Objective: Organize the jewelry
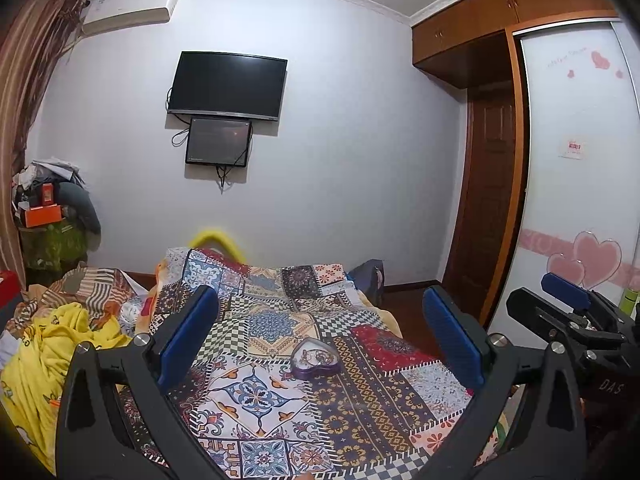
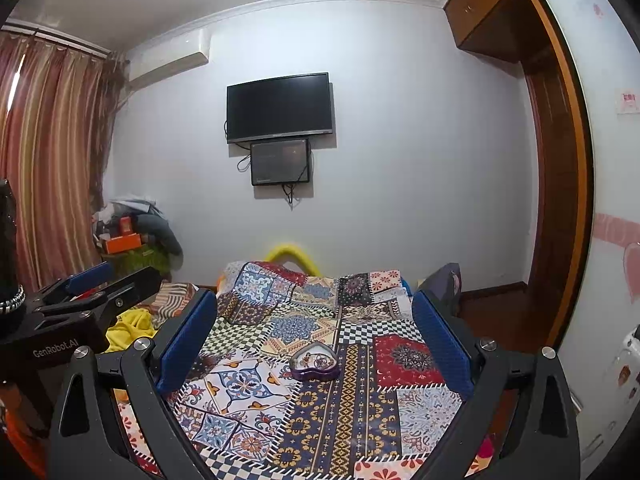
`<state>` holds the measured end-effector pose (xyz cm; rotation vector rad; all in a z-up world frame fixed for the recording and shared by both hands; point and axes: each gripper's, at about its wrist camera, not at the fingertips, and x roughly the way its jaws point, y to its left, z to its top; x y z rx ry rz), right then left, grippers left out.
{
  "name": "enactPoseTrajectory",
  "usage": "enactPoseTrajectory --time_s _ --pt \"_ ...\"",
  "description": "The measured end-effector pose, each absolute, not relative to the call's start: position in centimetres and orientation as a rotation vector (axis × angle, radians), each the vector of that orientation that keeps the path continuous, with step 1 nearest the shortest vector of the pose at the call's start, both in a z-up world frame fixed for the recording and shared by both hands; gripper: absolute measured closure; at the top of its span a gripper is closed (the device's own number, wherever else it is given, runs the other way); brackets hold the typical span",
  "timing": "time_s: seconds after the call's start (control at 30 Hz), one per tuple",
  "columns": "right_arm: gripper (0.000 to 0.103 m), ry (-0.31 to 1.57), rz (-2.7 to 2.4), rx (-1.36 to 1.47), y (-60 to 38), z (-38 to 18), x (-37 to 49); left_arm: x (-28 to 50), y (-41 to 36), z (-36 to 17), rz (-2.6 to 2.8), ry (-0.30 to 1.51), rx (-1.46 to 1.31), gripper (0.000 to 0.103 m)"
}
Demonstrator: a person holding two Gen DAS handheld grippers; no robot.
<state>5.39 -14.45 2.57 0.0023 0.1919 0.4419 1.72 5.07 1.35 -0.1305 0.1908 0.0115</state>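
1. A purple heart-shaped jewelry box (image 1: 315,360) lies on the patchwork cloth (image 1: 260,392), and it is the landmark for the rest.
2. The box has no lid on it; small pieces of jewelry (image 1: 316,356) are inside, too small to name.
3. The left gripper (image 1: 320,344) has its jaws spread wide with nothing between them. It is held near the box and does not touch it; its blue pads (image 1: 188,332) frame the box from both sides.
4. The right gripper (image 2: 314,340) is also spread wide and holds nothing, near the box (image 2: 314,361) and apart from it.
5. Left of the box is a yellow blanket (image 1: 60,344).
6. Far behind the box, a black TV (image 1: 228,85) hangs on the wall.
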Motion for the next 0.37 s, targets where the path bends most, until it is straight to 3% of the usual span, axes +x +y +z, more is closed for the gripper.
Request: enactPoseTrajectory --time_s 0.37 --pt "0.006 0.202 0.439 0.011 -14.52 2.34 5.69 1.92 4.66 1.05 -0.001 0.196 -0.116 0.0"
